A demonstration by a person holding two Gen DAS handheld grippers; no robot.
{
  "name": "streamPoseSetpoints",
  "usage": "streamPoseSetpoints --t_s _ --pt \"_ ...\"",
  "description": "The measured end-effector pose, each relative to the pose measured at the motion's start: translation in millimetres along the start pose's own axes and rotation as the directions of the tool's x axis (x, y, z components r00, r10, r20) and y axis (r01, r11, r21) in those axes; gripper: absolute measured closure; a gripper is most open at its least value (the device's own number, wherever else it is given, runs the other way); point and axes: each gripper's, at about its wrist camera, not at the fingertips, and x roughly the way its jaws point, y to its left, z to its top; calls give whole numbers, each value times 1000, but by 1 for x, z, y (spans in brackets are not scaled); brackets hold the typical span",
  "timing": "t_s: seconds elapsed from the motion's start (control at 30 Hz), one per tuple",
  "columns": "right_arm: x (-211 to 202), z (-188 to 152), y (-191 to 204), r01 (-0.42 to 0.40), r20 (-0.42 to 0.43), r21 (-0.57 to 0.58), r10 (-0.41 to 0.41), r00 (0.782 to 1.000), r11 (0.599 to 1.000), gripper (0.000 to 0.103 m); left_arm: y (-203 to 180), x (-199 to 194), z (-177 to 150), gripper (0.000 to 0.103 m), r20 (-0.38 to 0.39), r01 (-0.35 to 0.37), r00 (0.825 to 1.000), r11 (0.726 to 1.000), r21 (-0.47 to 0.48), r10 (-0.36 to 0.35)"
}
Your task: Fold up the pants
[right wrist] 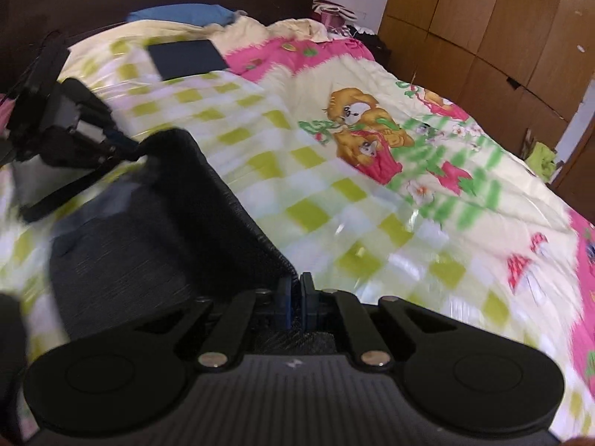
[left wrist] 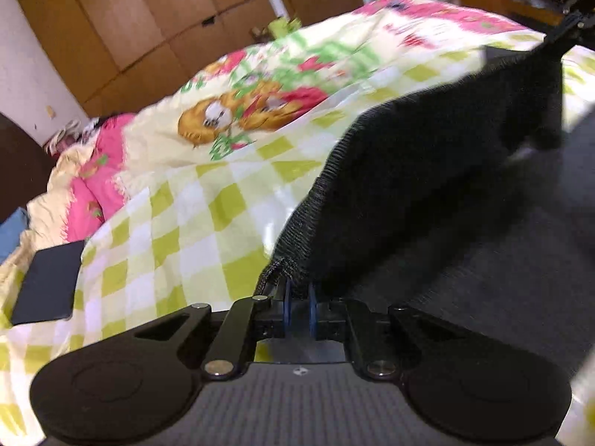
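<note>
Between our two tools hangs the black pants (left wrist: 427,171) edge, pulled fairly taut, so the fold axis runs tool to tool across the bed (left wrist: 208,200).

Left tool (left wrist: 298,297): jaws narrow, blue pads pinching a stitched corner of the ribbed hem or waistband; we can't tell which end of the garment it is. From there the fabric climbs up and to the right of the left wrist view, to the right tool (left wrist: 565,18) at the top corner.

Right tool (right wrist: 295,290): jaws nearly closed, pinching the other corner of the same edge. In the right wrist view the cloth runs up and left toward the left tool (right wrist: 122,145), which grips the far end there.

Rest of the pants drapes below the held edge onto the checked quilt (right wrist: 334,186); dark grey fabric (right wrist: 122,267) lies flat under and beside us, probably the lower layer. Heavy motion blur in both views, so wrinkle state isn't readable.

Our read: mid-fold, held edge lifted off the bed. Neither hand is nearer; both hold the work. Next move likely needs both tools travelling together, square to that edge, to keep it straight. Risk: uneven travel skews the fold.

A dark flat rectangle (right wrist: 187,59) sits near the headboard, well apart from the pants.
</note>
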Motion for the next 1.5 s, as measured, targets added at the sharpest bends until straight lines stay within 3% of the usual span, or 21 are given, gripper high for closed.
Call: streamPoseSetpoints --t_s 0.13,0.23,0.33,0.47,0.53,0.57,0.63,0.7,0.8,0.87,0.97,1.07,1.13,1.17,1.23,1.3,1.4,1.5 --pt "-13 -43 39 -41 -34 41 43 999 998 103 -37 -39 -38 82 -12 41 999 999 7 -41" --pt "5 -73 66 -87 -98 75 94 991 993 103 -62 -41 -65 83 -57 42 998 999 26 -41" --pt "21 -90 90 -85 -136 52 91 986 995 103 -73 -41 -84 82 -73 27 997 1000 -3 -28" --pt "34 -85 105 -23 -127 -84 12 992 996 101 -72 -41 -90 81 -40 -38 998 999 -19 37" --pt "45 -76 107 28 -111 -169 -48 993 985 93 -71 -40 -87 79 -19 -84 996 996 10 84" --pt "50 -72 109 35 -97 -211 -57 994 977 90 -71 -37 -86 78 -13 -104 994 994 37 104" --pt "61 -65 112 44 -72 -314 -70 995 949 69 -73 -29 -85 73 -8 -119 993 989 92 120" --pt "77 -58 114 40 -72 -418 -77 994 908 60 -78 -20 -86 66 -7 -125 992 979 159 128" --pt "95 -62 125 24 -90 -566 -91 992 824 57 -85 -9 -90 52 -3 -142 989 953 268 148" --pt "106 -67 128 11 -103 -622 -96 990 783 54 -91 -4 -94 51 3 -142 989 939 314 148" --pt "119 -69 128 17 -106 -643 -111 988 765 54 -95 4 -95 47 20 -155 987 923 353 158" --pt "121 -65 127 66 -68 -608 -135 989 791 59 -92 6 -90 43 55 -182 983 918 352 174" --pt "118 -58 123 75 -56 -567 -129 990 820 65 -93 7 -89 44 75 -215 977 898 383 202" --pt "115 -54 121 73 -57 -533 -122 991 843 67 -93 7 -88 44 73 -209 978 898 387 197" --pt "110 -43 108 63 -64 -409 -97 993 910 85 -95 4 -87 44 80 -192 981 901 388 175" --pt "103 -30 94 37 -51 -268 -52 997 963 94 -100 2 -86 44 98 -194 981 899 392 169" --pt "91 -19 80 14 -18 -154 -17 1000 988 95 -107 3 -87 43 104 -183 982 903 388 155" --pt "80 -10 68 -13 4 -53 13 1000 999 96 -117 10 -91 42 132 -231 972 875 426 192"
